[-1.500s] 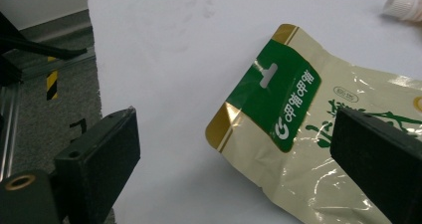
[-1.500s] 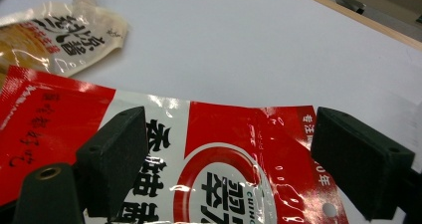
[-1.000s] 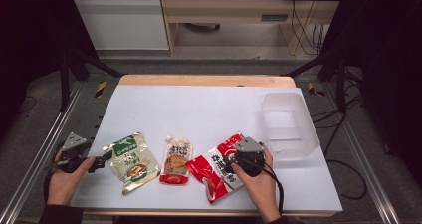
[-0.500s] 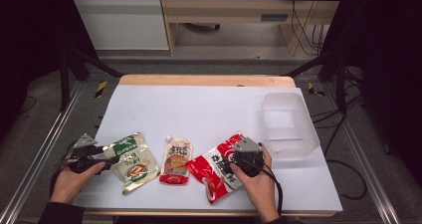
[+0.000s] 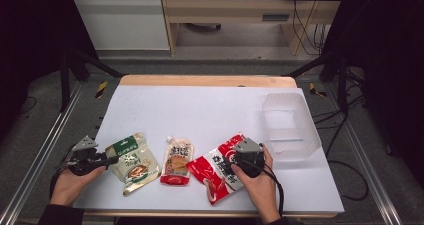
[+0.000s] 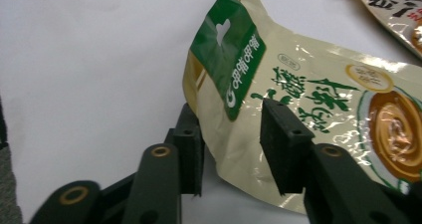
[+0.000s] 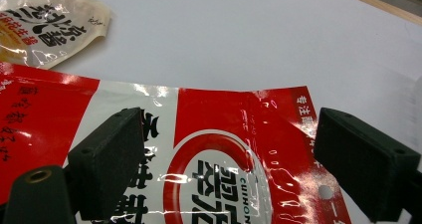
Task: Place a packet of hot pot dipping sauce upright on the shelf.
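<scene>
- My left claw (image 6: 231,149) has just been closing; its jaws straddle the green pouch (image 6: 303,109) edge, gap remaining
- My right claw (image 7: 224,164) hangs wide over the red pouch (image 7: 219,154)
- Clear tub (image 5: 290,127) at right holds nothing

My left hand (image 5: 67,182) comes in from six o'clock and holds the left gripper (image 5: 114,159) low and level, pointing toward three o'clock; its jaws have just been closing, with a pouch edge between them, and a narrow gap still shows at each pad (image 6: 283,139). My right hand (image 5: 257,182) wraps the right gripper (image 5: 235,166) from five o'clock and aims it toward ten o'clock. Its jaws stand wide apart, both pads (image 7: 107,159) clear of what lies under them.
</scene>
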Available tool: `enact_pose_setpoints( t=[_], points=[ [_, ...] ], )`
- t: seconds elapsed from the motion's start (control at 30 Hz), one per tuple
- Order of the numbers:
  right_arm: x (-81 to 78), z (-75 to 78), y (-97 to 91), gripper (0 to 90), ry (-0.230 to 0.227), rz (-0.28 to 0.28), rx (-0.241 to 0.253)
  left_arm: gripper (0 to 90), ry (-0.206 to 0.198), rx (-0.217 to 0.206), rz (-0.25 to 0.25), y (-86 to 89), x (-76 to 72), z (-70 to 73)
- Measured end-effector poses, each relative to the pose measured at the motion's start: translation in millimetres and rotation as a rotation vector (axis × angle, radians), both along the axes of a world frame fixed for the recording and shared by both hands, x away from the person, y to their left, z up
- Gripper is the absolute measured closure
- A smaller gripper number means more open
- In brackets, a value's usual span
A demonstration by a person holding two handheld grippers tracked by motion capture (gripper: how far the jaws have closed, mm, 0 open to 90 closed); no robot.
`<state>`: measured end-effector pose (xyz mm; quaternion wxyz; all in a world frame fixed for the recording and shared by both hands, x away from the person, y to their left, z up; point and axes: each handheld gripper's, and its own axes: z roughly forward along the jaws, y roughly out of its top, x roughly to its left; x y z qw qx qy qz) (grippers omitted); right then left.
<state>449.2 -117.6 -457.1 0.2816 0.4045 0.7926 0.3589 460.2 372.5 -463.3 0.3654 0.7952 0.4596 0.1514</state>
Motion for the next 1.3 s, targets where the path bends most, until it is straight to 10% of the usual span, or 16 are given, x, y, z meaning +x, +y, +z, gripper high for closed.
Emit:
enact_pose_setpoints(
  t=[0.23, 0.43, 0.73, 1.3],
  points=[
    [1.2, 0.1, -2.2, 12.9, -0.003, -0.008, -0.003, 84.7, 0.016, 0.05, -0.05, -2.3, 1.7, 2.6],
    [0.3, -0.4, -0.9, 12.6, 0.005, -0.009, -0.003, 76.0, 0.029, 0.037, -0.054, -3.1, 1.5, -0.3],
    [2.1, -1.7, -0.9, 11.9, 0.011, -0.007, -0.003, 89.8, 0.031, 0.03, -0.07, -1.6, 0.6, 3.5],
    [0.9, -1.9, 2.6, 10.8, 0.011, 0.013, -0.015, 90.0, -0.118, 0.039, -0.121, -6.8, -21.6, 47.6]
  ],
)
